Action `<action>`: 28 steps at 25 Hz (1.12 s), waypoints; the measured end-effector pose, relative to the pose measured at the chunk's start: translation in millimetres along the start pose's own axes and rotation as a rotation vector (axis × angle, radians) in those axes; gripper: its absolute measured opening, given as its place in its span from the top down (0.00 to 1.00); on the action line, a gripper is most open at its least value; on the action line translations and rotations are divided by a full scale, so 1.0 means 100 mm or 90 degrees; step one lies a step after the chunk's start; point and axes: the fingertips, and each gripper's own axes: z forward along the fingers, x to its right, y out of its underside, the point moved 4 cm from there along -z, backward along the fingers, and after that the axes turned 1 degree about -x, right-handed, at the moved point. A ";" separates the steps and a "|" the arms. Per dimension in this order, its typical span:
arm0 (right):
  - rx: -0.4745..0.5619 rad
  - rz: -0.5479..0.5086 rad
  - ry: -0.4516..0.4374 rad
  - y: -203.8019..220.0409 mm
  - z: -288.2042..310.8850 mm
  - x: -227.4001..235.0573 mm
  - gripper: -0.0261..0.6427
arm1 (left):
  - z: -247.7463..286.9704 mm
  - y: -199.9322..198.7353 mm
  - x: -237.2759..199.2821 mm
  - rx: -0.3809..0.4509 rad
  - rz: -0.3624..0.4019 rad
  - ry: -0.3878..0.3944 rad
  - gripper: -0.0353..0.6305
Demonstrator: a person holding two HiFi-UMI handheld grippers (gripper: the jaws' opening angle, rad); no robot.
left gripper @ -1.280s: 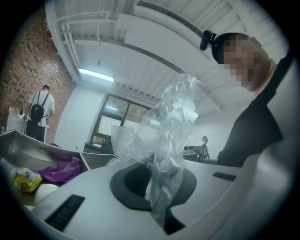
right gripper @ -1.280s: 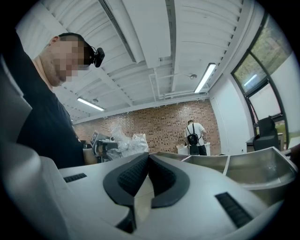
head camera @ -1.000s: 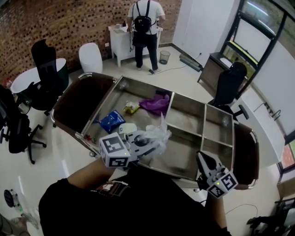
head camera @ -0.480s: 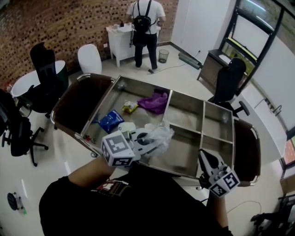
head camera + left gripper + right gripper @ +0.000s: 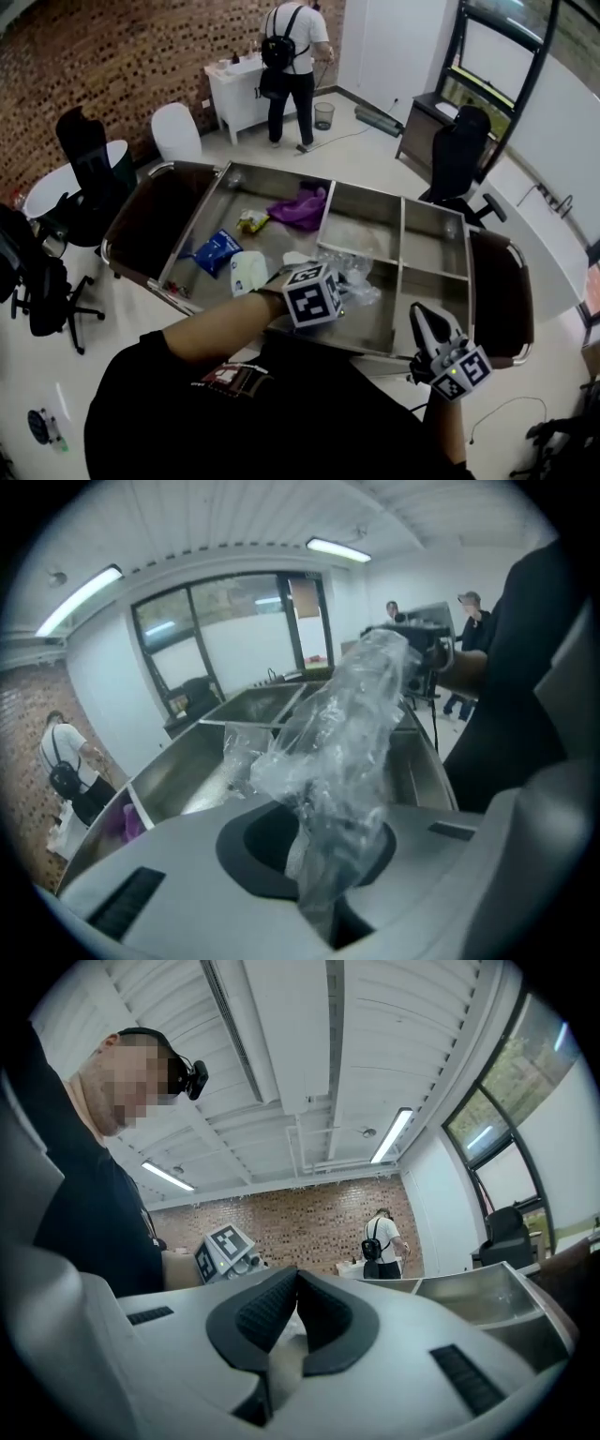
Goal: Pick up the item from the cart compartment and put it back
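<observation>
Clear crinkled plastic bag (image 5: 362, 281), glossy and bunched, is pinched between the closed jaws of the left gripper (image 5: 323, 855) over the middle compartment of the brushed stainless-steel cart (image 5: 401, 234). The right gripper (image 5: 295, 1297) hovers by the cart's near rim, its ribbed black pads pressed together on nothing. A soft purple cloth (image 5: 298, 206) and a flat blue packet (image 5: 216, 250) lie in the left compartment.

Head view: above the cart's (image 5: 436, 239) near side, looking steeply down; it takes in the whole cart and the room beyond.
Left gripper view: close over the cart (image 5: 187, 761), facing along its compartments toward the windows past its right end.
Right gripper view: low by the cart's (image 5: 478, 1297) near right corner, tilted up at the ceiling.
Shared: all three show the cart and the person with a backpack (image 5: 295, 47) (image 5: 66, 761) (image 5: 384, 1241) beyond its far side.
</observation>
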 end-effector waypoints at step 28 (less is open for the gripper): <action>-0.016 0.002 -0.030 -0.02 0.26 -0.01 0.98 | -0.77 0.13 -0.14 0.258 -0.117 -0.019 0.49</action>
